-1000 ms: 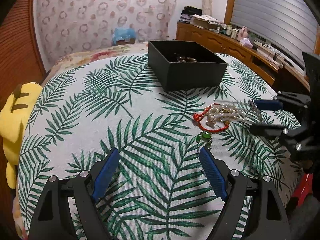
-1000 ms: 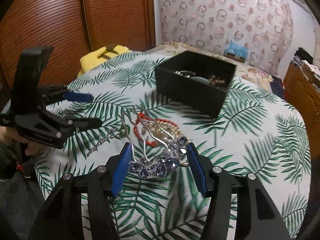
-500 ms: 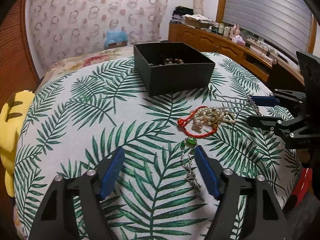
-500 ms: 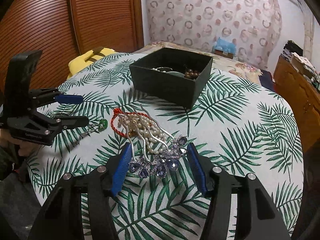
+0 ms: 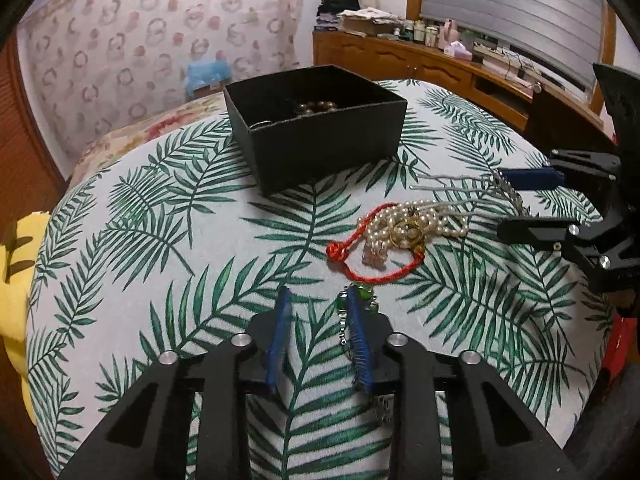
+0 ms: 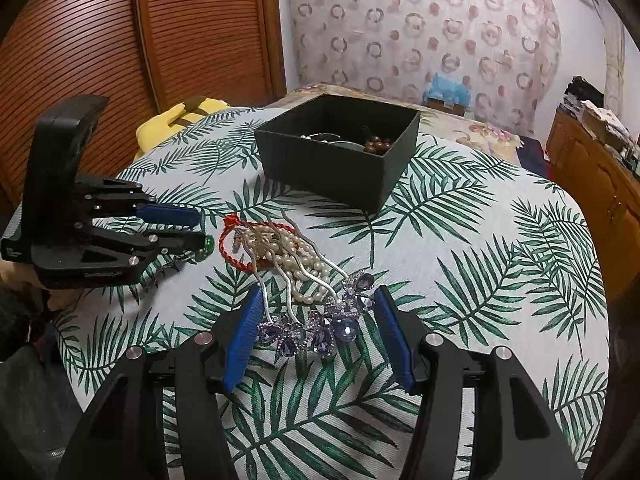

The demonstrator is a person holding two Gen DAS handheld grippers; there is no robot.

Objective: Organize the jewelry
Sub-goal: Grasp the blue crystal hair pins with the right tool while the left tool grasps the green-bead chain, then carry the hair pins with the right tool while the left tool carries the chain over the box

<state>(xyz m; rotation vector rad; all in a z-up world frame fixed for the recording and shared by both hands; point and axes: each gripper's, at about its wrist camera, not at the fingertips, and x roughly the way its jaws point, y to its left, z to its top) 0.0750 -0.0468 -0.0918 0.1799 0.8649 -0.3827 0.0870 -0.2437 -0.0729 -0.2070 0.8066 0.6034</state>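
A black open box [image 5: 316,128] with beads inside stands at the far side of the leaf-print table; it also shows in the right wrist view [image 6: 340,152]. A pile of a pearl string [image 5: 416,224] and a red cord bracelet [image 5: 360,256] lies in the middle. My left gripper [image 5: 316,308] has narrowed, still open, with its right finger over a green-stone silver chain [image 5: 344,304]. My right gripper [image 6: 316,312] is open around a blue-jewelled silver hair comb [image 6: 316,328], whose prongs rest over the pearls [image 6: 296,260].
A yellow plush toy [image 5: 16,264] sits at the table's left edge. Wooden cabinets [image 5: 440,68] with clutter line the far right wall. A wooden slatted door [image 6: 140,40] stands behind the left gripper [image 6: 176,228].
My left gripper has moved forward toward the green-stone chain and its jaws have narrowed a lot. My right gripper stays open around the hair comb, drawn a little nearer the box.
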